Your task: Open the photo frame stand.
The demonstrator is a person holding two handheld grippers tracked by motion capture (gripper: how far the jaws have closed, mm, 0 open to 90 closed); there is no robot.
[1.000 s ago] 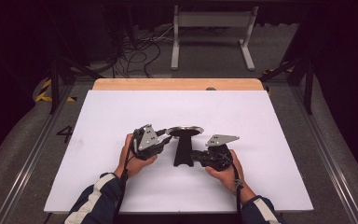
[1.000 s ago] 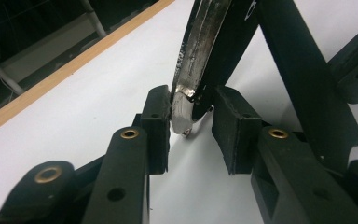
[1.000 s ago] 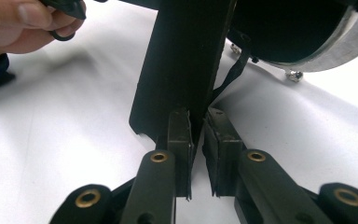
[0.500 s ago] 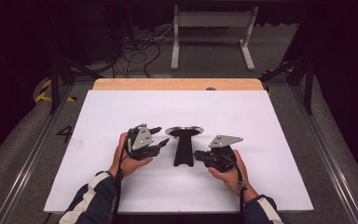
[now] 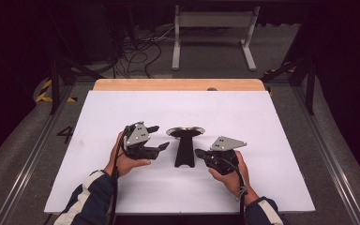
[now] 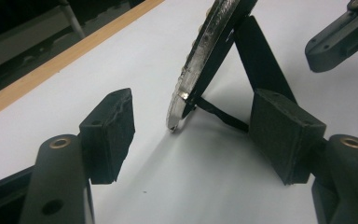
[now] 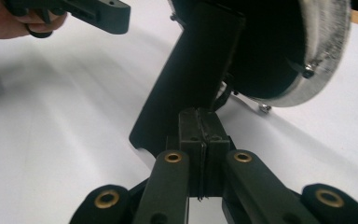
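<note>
Nearest the person, the right gripper (image 5: 201, 153) has its jaws pressed together, empty, its tip just beside the foot of the black prop behind the round mirror (image 5: 185, 131). Across that prop (image 5: 184, 151), the left gripper (image 5: 157, 139) has just been opening, nothing between its pads; the mirror stands tilted beyond them on the white table (image 5: 262, 122).

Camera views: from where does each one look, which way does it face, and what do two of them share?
High view: above the person's side, facing forward and down on the white table; both forearms, left gripper, right gripper.
Left gripper view: along its open jaws toward the round framed stand.
Right gripper view: along its shut jaws at the stand's black prop.
Shared: both gripper views show the stand and the opposite gripper.
</note>
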